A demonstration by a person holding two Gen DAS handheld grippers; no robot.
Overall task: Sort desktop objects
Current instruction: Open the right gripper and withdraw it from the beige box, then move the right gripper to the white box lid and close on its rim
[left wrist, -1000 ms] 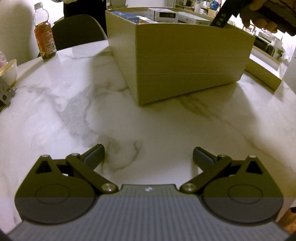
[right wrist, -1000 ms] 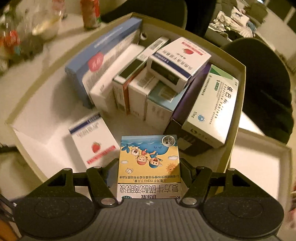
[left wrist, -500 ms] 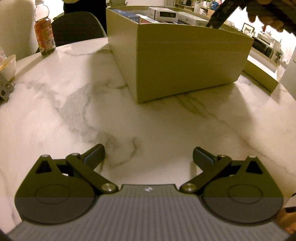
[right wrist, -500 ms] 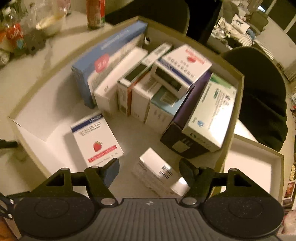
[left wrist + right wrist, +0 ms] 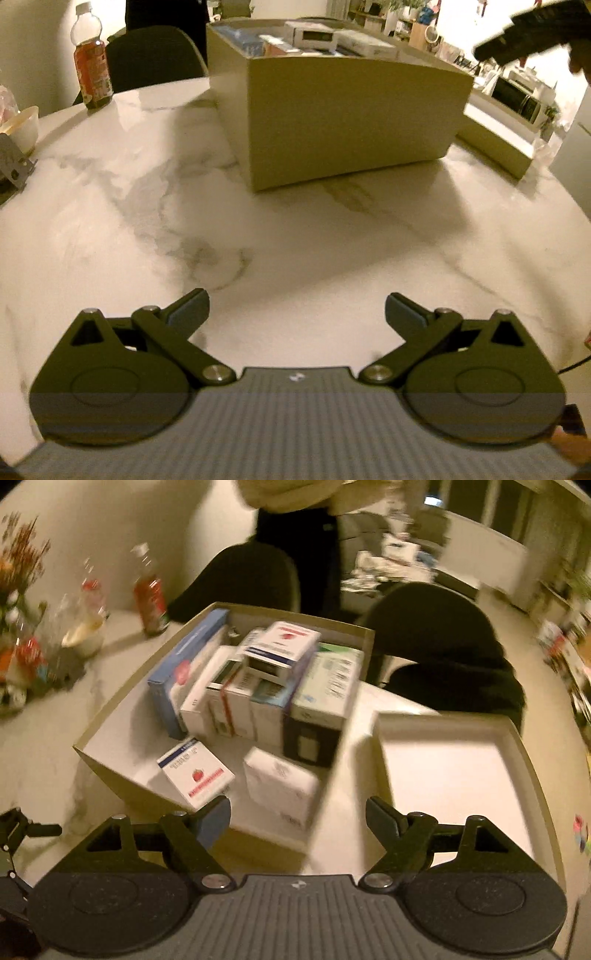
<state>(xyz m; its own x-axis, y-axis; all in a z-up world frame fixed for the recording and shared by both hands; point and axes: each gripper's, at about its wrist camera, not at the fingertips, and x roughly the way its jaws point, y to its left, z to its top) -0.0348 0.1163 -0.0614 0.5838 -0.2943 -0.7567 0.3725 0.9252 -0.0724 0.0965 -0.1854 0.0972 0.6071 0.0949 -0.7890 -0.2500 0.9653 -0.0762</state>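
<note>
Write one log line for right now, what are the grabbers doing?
left gripper: open, empty, over table | right gripper: open, empty, above box | medicine boxes: inside

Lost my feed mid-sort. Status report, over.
Left gripper open, empty, over bare marble table. Right gripper open, empty, above storage box. Medicine boxes inside. Nothing in the way.

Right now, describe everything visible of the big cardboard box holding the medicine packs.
The cardboard box is a tan, open-topped rectangular carton with plain matte walls and a pale inner floor. It stands upright on the marble table, its lid lying open-side up beside it. Inside, packs stand crowded toward the far end; a strawberry-marked pack and a white pack lie flat near the front. Neither gripper touches it.
</note>
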